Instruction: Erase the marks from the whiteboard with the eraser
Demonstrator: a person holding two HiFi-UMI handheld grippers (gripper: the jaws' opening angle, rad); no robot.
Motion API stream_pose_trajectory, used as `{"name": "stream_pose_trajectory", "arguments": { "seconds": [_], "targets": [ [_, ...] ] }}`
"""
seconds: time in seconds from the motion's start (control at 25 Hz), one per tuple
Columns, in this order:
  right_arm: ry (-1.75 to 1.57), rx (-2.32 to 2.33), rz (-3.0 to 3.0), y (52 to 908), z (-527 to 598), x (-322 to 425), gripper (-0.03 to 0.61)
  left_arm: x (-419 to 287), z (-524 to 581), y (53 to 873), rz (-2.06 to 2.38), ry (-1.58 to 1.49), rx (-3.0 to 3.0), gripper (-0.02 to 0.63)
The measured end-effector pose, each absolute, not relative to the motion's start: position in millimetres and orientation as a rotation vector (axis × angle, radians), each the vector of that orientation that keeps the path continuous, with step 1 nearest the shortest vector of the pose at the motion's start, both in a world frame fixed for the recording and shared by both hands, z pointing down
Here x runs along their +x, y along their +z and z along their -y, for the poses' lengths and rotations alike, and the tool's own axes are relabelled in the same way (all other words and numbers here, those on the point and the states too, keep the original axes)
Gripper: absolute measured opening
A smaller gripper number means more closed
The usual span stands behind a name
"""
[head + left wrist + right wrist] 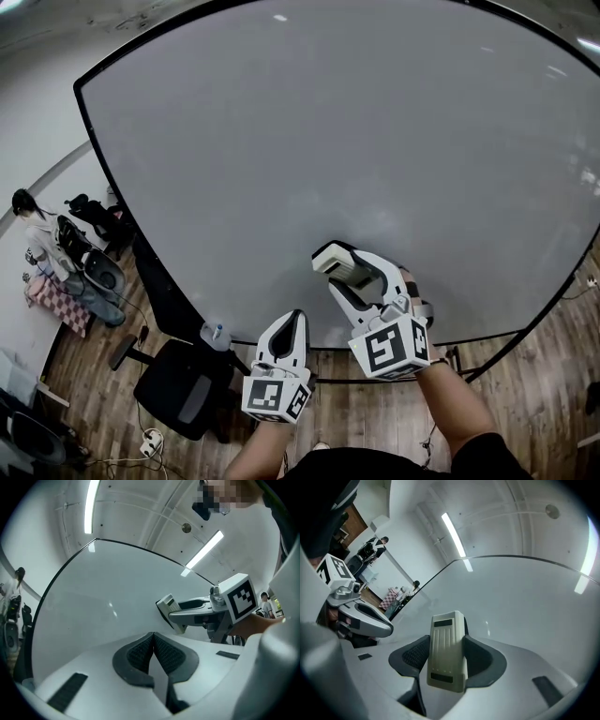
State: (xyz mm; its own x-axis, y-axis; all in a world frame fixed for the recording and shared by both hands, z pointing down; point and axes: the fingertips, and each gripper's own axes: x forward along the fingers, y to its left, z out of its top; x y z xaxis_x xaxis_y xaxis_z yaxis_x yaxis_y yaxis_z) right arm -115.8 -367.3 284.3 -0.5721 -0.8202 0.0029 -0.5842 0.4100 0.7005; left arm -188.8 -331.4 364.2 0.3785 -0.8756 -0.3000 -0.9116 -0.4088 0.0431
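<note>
A large black-framed whiteboard (328,141) fills the head view, and I see no marks on its surface. A cream-coloured eraser (345,263) is clamped in my right gripper (330,274), held close against the board's lower part; whether it touches I cannot tell. The right gripper view shows the eraser (447,651) squeezed between both dark pads, with the whiteboard (525,602) ahead. My left gripper (289,336) hangs below and to the left, shut with nothing in it. In the left gripper view its pads (140,653) meet, and the eraser (168,609) shows to the right.
A black office chair (183,384) and a small bottle (217,333) stand by the board's lower left edge. Further left are a person (37,230), more chairs (98,220) and a checkered cloth (56,300). Cables (150,445) lie on the wooden floor.
</note>
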Motion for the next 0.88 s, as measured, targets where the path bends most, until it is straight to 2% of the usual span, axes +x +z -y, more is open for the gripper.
{"name": "stream_pose_trajectory", "arguments": {
  "seconds": [0.36, 0.56, 0.88],
  "targets": [
    [-0.958, 1.391, 2.422, 290, 330, -72, 0.253, -182, 332, 366, -1.611, 0.409, -2.497, 0.018],
    [-0.854, 1.541, 2.439, 330, 312, -30, 0.253, -155, 328, 372, -1.512, 0.363, -2.547, 0.018],
    [-0.693, 1.798, 2.541, 344, 291, 21, 0.25, -128, 321, 383, -1.452, 0.336, -2.563, 0.018]
  ]
}}
